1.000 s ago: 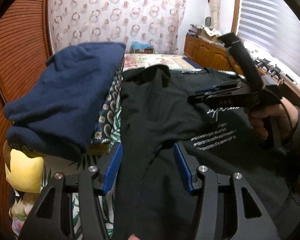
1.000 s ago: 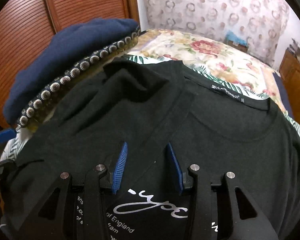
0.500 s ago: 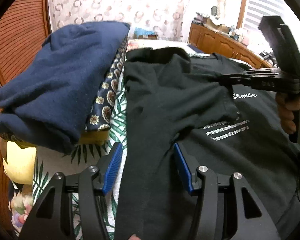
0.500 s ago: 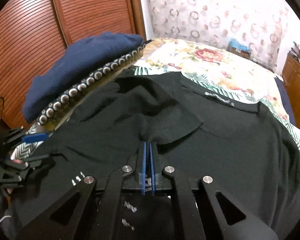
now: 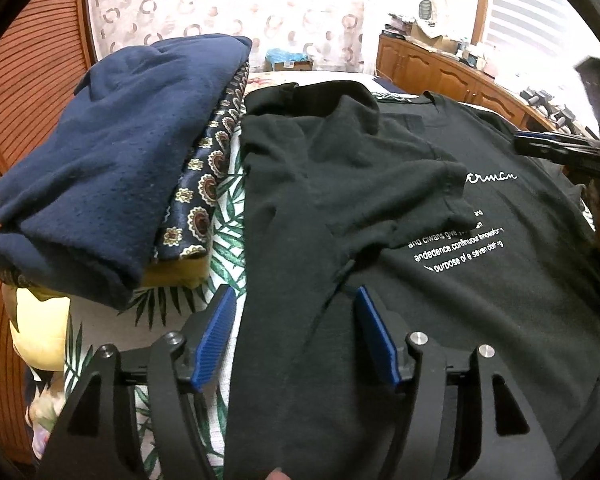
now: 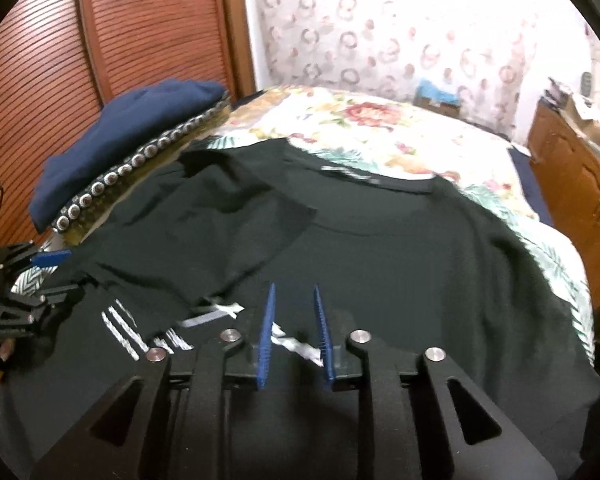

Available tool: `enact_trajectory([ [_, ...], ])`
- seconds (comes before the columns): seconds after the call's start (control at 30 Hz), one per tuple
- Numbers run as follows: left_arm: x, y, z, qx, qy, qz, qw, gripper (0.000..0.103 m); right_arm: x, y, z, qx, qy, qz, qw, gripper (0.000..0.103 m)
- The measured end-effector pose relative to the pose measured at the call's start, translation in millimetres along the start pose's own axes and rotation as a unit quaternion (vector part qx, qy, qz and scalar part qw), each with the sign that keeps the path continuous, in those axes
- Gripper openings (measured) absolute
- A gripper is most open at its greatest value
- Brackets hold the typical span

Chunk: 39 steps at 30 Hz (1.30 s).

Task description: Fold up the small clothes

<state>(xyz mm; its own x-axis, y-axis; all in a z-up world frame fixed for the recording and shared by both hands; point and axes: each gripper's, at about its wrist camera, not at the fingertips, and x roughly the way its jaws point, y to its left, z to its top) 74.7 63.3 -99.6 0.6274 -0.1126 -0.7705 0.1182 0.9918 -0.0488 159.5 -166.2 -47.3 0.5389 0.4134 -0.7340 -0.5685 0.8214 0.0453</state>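
**A:** Black T-shirt [image 5: 440, 280] flat on the floral bedspread [image 6: 380, 128], front up, white lettering showing, and one sleeve [image 5: 340, 184] is folded in across the chest, its cuff lying just over the start of the print.

**B:** Where's the shirt against the pile?

**A:** Right beside it: the stack of folded clothes [image 5: 112, 168] (navy top on a patterned piece) sits along the shirt's sleeve-side edge, a strip of leafy bedspread showing between them.

**B:** Left gripper?

**A:** The left gripper [image 5: 296, 332] is low over the shirt's hem end, on the side nearest the pile. Blue pads spread wide, the shirt's side edge running up between them, nothing pinched. Whether the tips touch the cloth, I can't tell.

**B:** And the right one?

**A:** The right gripper [image 6: 294, 334] hangs over the printed chest, on the far side of the shirt from the pile. Its pads are parted by a narrow gap, with bare print visible between them; it carries nothing. The picture is smeared there, so contact is unclear. From the left camera it's the dark shape at the shirt's far shoulder [image 5: 560, 148].
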Motion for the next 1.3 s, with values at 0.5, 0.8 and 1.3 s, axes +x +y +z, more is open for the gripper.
enact_trajectory([
  [0.5,2,-4,2,0.005,0.001,-0.003,1.0000,0.068,-110,-142,-88,0.090,-0.015,-0.155,0.984,0.052],
  [0.8,2,-4,2,0.004,0.001,-0.003,1.0000,0.069,-109,-185,-124,0.158,0.014,-0.164,0.974,0.052],
  [1.3,2,-4,2,0.004,0.001,-0.003,1.0000,0.070,-93,-165,-122,0.108,0.022,-0.168,0.980,0.009],
])
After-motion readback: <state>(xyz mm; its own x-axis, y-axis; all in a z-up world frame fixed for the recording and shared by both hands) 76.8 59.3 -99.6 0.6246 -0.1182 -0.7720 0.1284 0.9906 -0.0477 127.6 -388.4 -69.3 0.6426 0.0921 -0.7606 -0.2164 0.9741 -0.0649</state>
